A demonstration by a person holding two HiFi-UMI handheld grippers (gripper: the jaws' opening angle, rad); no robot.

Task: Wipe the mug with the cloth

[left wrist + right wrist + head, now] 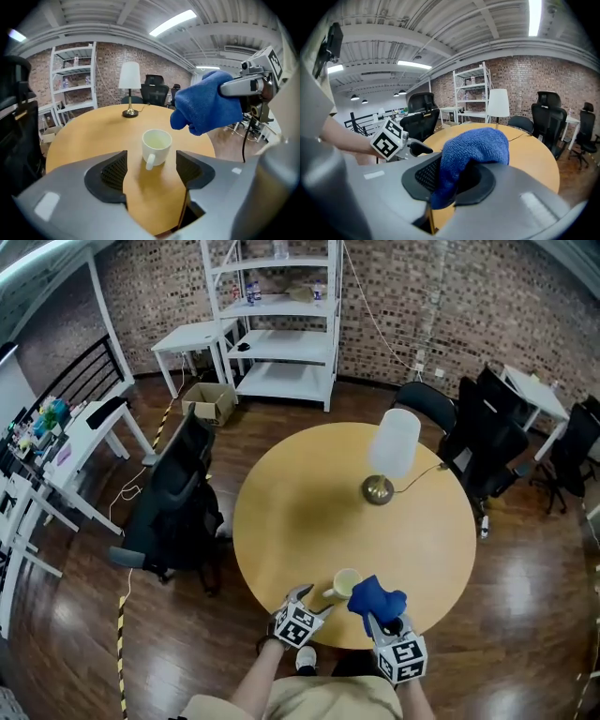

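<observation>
Mug (346, 585) sat upright on the table (281, 512), well apart from the lamp (392, 451), on the person's side of it. Left gripper (151, 171) was released: jaws wide, the mug's handle just ahead of them, untouched. Right gripper (454, 180) was clenched on the blue cloth (474, 149), equally far from the lamp, just beside the mug.

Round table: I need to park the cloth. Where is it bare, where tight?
The round yellow wooden table is bare across its left half and middle, between the white-shaded brass lamp and the pale ceramic mug, and at right nearer than the lamp's cord. Tight: the near edge, where mug, left gripper and right gripper with the blue terry cloth meet.
</observation>
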